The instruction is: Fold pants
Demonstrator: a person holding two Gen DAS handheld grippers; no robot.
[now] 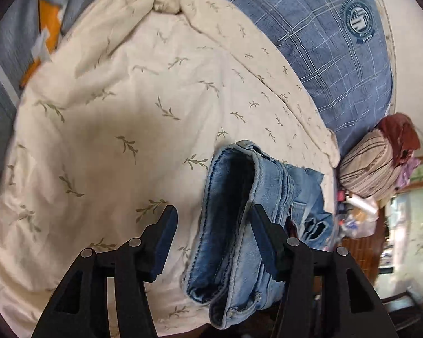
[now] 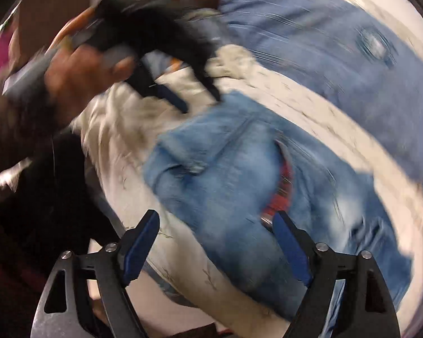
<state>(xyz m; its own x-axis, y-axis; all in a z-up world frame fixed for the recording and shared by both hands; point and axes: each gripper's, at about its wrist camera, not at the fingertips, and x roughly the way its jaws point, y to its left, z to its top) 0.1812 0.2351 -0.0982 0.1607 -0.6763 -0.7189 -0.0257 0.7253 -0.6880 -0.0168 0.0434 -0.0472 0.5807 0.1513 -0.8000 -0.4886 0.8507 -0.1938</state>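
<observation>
Cream bedding (image 1: pixel 132 107) printed with small green sprigs covered the bed, with a blue plaid pillow (image 1: pixel 324 48) beyond. Folded light-blue jeans (image 1: pixel 239 225) lay on it near the edge (the right view was blurred). Both the left hand-held gripper (image 1: pixel 211 239) and the right hand-held gripper (image 2: pixel 217 242) hung above them, jaws apart, gripping nothing.

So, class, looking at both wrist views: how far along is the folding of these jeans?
Done: the jeans lie on the cream quilt as a compact, layered bundle. In hand: nothing; the left tongs and right tongs both stand open, gripping no cloth. Left: at most tidying; the blurred right view cannot confirm neat edges.
</observation>
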